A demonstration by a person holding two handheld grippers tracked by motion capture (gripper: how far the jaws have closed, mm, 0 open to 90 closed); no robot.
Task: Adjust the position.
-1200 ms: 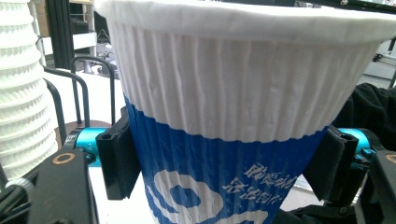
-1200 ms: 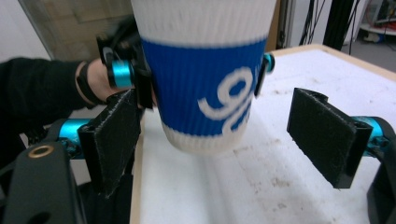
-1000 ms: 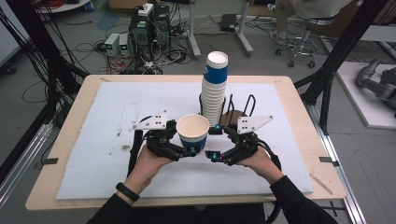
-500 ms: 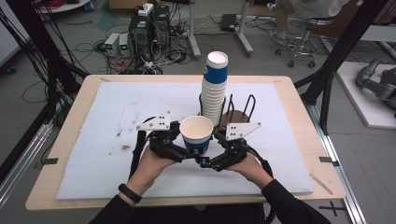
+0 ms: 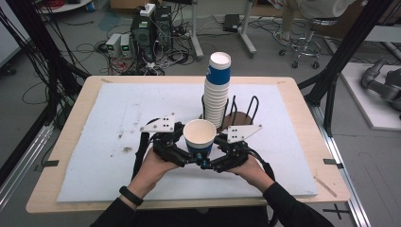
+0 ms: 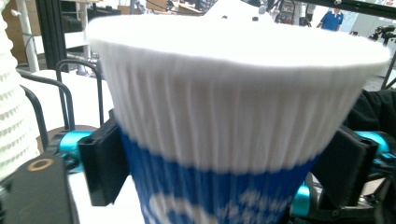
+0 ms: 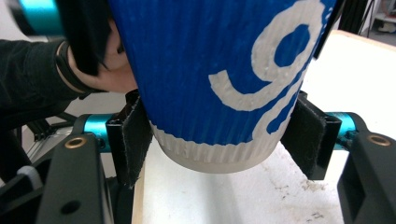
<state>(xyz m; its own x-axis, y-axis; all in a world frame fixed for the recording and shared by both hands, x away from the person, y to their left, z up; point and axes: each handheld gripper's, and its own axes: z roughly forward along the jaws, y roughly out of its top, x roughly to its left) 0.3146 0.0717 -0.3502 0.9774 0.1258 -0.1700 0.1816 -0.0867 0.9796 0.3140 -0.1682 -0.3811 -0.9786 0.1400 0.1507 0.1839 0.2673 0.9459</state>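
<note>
A blue and white ribbed paper cup (image 5: 200,137) is held upright above the white mat, open mouth up, between both grippers. My right gripper (image 5: 210,161) reaches in from the right. Its jaws have just closed, and its pads (image 7: 133,140) press on the cup's (image 7: 219,70) bottom edge. My left gripper (image 5: 189,155) reaches in from the left. Its jaws have just been opening, and its pads (image 6: 105,161) stand beside the cup's wall (image 6: 233,116), which is still between them.
A tall stack of the same cups (image 5: 218,90) stands just behind the held cup, in a black wire holder (image 5: 253,109) on a brown base. The white mat (image 5: 118,118) covers most of the wooden table (image 5: 302,118). Cables and equipment lie on the floor beyond.
My right gripper has moved in leftward and a little down, and shut on the cup's base. My left gripper has stayed put and its jaws have parted.
</note>
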